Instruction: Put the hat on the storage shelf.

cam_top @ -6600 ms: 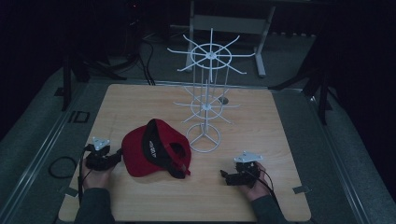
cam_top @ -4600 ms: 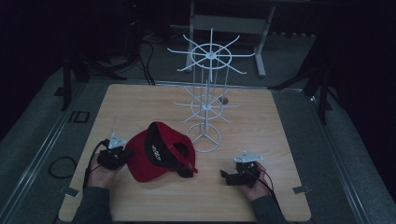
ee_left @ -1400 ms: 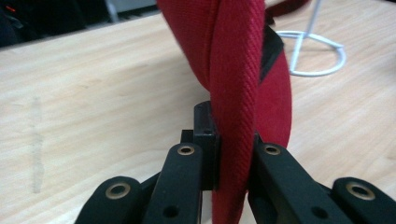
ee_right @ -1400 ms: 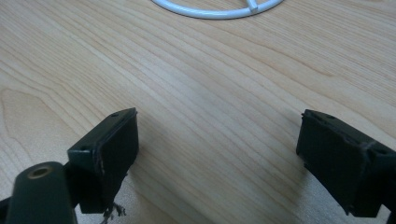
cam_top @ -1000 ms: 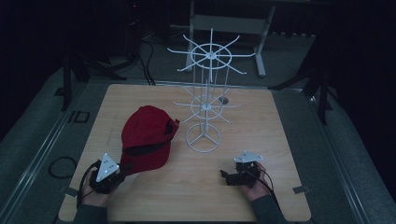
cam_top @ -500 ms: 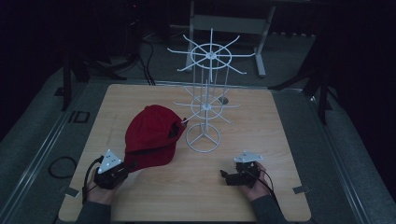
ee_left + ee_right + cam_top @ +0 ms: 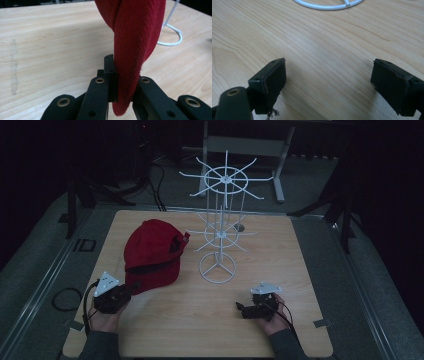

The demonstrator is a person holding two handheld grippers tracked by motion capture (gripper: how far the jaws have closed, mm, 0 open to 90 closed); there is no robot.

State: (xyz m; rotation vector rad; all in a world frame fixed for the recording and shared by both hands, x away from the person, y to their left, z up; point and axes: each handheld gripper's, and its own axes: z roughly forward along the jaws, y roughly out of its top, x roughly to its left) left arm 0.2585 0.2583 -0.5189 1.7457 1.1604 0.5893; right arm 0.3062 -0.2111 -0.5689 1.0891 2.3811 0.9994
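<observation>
A red cap (image 7: 152, 250) lies crown up on the left half of the wooden table (image 7: 280, 330), its brim toward the near edge. My left gripper (image 7: 127, 290) has just been closing, and its jaws now pinch the brim's edge. In the left gripper view the red cloth (image 7: 135, 37) stands between the black pads (image 7: 110, 75) of the left gripper (image 7: 123, 82). My right gripper (image 7: 240, 309) rests near the front right of the table. It is open, and between the jaws of the right gripper (image 7: 328, 82) is only bare wood.
A white wire display rack (image 7: 220, 235) with two tiers of radiating hooks stands mid-table just right of the cap. Its ring base (image 7: 327, 6) lies ahead of the right gripper. Dark floor, cables and a stand frame surround the table.
The cap, which lay opening-up earlier, now lies crown up and a little farther back. My left gripper went from the cap's left side to its brim and closed on it. The right hand stayed put.
</observation>
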